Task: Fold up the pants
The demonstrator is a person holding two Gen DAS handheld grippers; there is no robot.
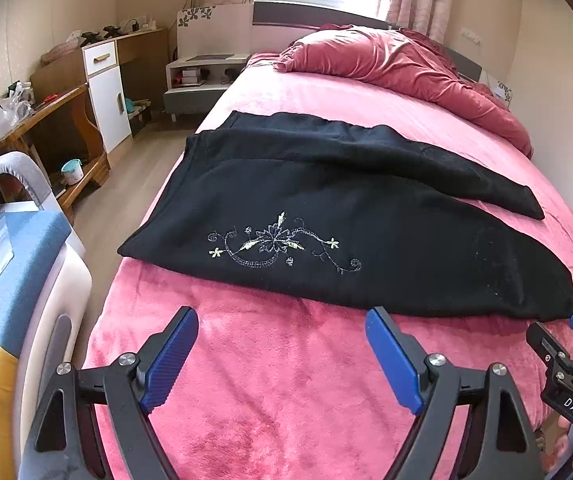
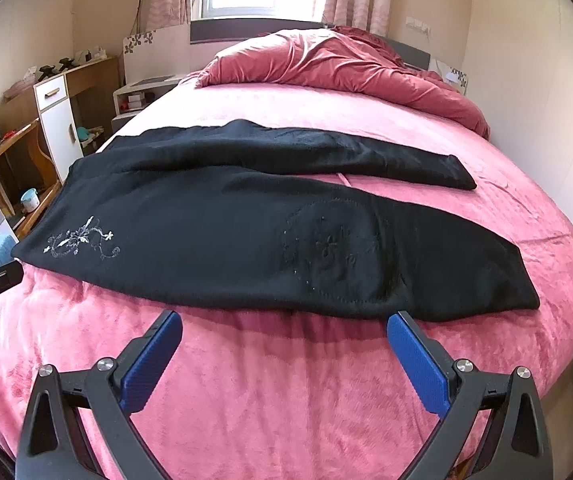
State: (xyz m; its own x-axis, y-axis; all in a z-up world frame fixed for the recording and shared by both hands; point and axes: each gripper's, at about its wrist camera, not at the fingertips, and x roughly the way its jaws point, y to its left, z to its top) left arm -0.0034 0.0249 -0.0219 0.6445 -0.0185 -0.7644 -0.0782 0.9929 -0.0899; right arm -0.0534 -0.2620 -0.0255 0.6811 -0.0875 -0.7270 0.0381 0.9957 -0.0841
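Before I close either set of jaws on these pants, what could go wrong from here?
1. The black pants lie on a plush pink blanket; a low pinch at the near hem may grab blanket too.
2. The two legs are splayed, the far leg apart from the near one, so a fold now could come out crooked.
3. The left gripper and right gripper, both open, hover close together; they might collide.

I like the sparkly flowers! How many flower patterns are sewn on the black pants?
2: a bright flower pattern near the waist end, a faint dark one farther down the near leg. More may be hidden underneath.
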